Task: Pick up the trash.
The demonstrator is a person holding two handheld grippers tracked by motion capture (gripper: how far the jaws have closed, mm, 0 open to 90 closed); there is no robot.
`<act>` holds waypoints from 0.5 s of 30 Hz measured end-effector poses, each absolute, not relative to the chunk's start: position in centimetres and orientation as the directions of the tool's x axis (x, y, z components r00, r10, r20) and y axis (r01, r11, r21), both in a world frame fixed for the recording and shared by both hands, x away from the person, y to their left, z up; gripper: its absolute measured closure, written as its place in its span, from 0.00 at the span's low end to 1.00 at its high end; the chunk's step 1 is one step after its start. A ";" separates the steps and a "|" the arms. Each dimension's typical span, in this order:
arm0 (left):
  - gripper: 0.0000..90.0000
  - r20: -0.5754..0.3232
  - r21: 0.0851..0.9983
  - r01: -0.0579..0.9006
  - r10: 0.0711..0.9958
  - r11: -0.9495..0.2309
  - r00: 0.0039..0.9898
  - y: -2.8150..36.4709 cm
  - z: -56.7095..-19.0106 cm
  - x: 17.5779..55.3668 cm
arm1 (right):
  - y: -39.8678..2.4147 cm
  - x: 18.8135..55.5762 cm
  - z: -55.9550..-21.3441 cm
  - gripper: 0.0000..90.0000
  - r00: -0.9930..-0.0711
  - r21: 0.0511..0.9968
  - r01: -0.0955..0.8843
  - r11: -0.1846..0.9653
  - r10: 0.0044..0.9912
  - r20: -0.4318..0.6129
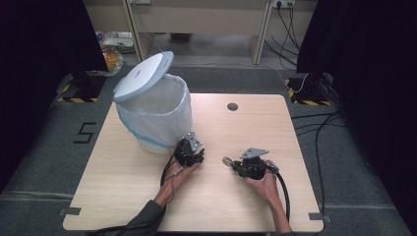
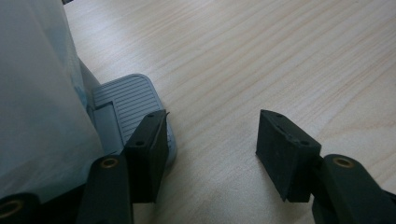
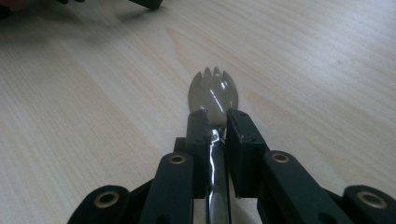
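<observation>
A clear plastic spork (image 3: 214, 91) is pinched by its handle between my right gripper's (image 3: 215, 119) jaws, its toothed bowl pointing out over the wooden table. In the high view the spork (image 1: 227, 161) sticks out left of the right gripper (image 1: 236, 165) at the table's middle front. My left gripper (image 2: 212, 135) has its jaws apart with nothing between them; its left jaw rests over the grey ribbed foot pedal (image 2: 123, 102) of a white pedal bin (image 1: 155, 115). The bin's lid (image 1: 142, 76) stands raised, and the left gripper (image 1: 181, 149) sits at the bin's base.
The bin is lined with a translucent bag (image 2: 37, 93) tied with a blue band. A round cable hole (image 1: 232, 106) lies at the far middle of the table (image 1: 255, 128). Cables trail from both grippers toward the front edge.
</observation>
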State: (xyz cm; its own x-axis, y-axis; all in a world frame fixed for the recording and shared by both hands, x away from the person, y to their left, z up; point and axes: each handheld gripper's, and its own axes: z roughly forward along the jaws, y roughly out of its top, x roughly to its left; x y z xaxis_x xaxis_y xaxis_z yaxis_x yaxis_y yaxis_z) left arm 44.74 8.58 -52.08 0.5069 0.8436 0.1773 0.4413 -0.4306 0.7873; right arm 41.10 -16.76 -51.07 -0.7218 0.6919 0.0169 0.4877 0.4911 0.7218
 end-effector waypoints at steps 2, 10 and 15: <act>0.48 0.179 0.785 0.442 0.843 -0.433 0.508 8.6 -52.1 44.7 | -16.7 41.1 -50.9 0.88 -0.719 0.731 0.474 0.490 0.695 0.001; 0.48 0.178 0.787 0.441 0.843 -0.431 0.507 8.6 -52.1 44.8 | -16.6 41.1 -48.2 0.88 -0.704 0.784 0.439 0.439 0.710 -0.003; 0.48 0.183 0.786 0.439 0.842 -0.435 0.508 8.6 -52.1 44.8 | -16.8 41.4 -46.7 0.88 -0.698 0.808 0.426 0.408 0.716 0.007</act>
State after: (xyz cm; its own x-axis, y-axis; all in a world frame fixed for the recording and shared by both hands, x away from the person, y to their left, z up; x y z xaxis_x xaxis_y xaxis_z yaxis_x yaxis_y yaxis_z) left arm 44.77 8.60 -52.07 0.5079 0.8418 0.1826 0.4386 -0.4352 0.7862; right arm 41.36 -16.77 -46.67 -0.6984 0.7156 0.0069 0.4260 0.4079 0.8075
